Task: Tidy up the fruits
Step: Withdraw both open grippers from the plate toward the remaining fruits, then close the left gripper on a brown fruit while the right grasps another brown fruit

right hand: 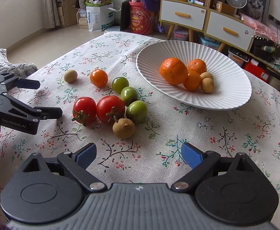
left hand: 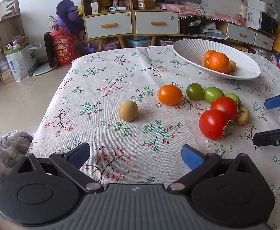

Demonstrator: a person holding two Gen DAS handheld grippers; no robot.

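Note:
A white ribbed plate (right hand: 226, 99) (left hand: 187, 48) holds oranges (right hand: 173, 73) (left hand: 219, 62) and two tan longans (right hand: 207, 85). On the floral cloth lie a lone longan (left hand: 128, 110) (right hand: 70, 75), an orange tomato (left hand: 169, 94) (right hand: 99, 78), three green fruits (right hand: 128, 95) (left hand: 194, 91), two red tomatoes (right hand: 110, 108) (left hand: 213, 124) and another longan (right hand: 123, 128) (left hand: 243, 116). My left gripper (left hand: 135, 156) (right hand: 50, 98) is open, short of the lone longan. My right gripper (right hand: 139, 154) (left hand: 259, 121) is open and empty, just before the near longan.
The table's left edge drops to the floor (left hand: 15, 103). A grey quilted cushion (left hand: 4, 149) lies at the near-left corner. Shelves with drawers (left hand: 109, 25), bags and a red tin (left hand: 64, 47) stand beyond the table's far edge.

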